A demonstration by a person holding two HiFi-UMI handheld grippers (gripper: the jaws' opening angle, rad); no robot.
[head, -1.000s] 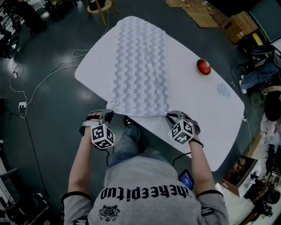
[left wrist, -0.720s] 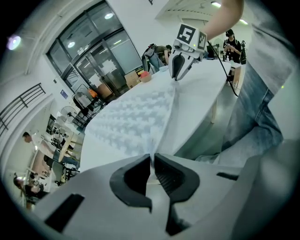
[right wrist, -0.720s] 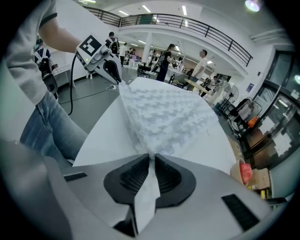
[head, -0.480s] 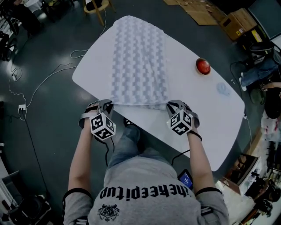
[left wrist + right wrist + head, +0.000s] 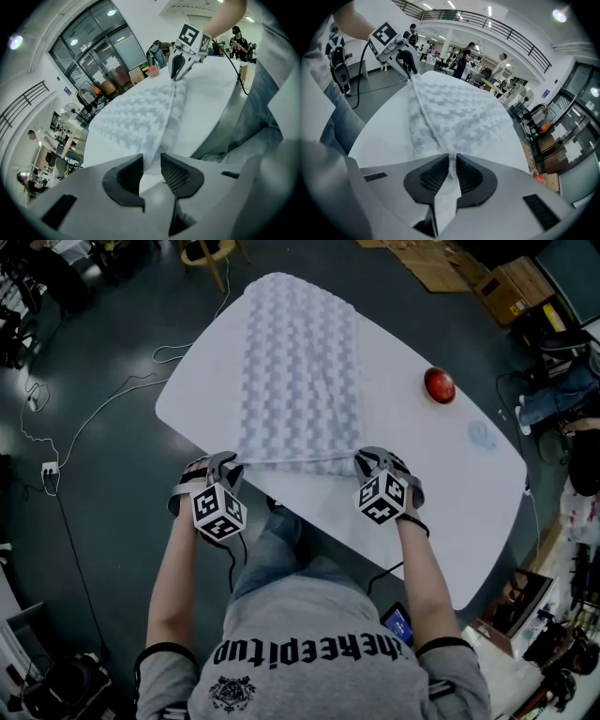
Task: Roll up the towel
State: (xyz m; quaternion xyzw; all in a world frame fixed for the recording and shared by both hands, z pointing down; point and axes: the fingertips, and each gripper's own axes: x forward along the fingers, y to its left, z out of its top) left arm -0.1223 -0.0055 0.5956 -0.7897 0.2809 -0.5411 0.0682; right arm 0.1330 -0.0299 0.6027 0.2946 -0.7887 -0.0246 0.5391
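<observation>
Nearest the person, the left tongs (image 5: 151, 158) have just been opening. Their dark ribbed pads now stand apart, and the near corner of the pale blue-and-white checked terry towel (image 5: 300, 371) lies loose between them, no longer pinched. The right tongs (image 5: 450, 158) are closed tight on the other near corner, the cloth squeezed flat between the pads.

Compared with a second ago, both have carried the near hem away from the person. It now seems turned over onto the cloth as a first narrow fold, just inside the near edge of the white oval desk (image 5: 441, 484). That looks like the start of the roll, with the left side let go, probably for a fresh grip.

Beyond the fold, the rest of the towel lies flat to the far edge. A shiny red round object (image 5: 438, 384) sits well off to the right.
</observation>
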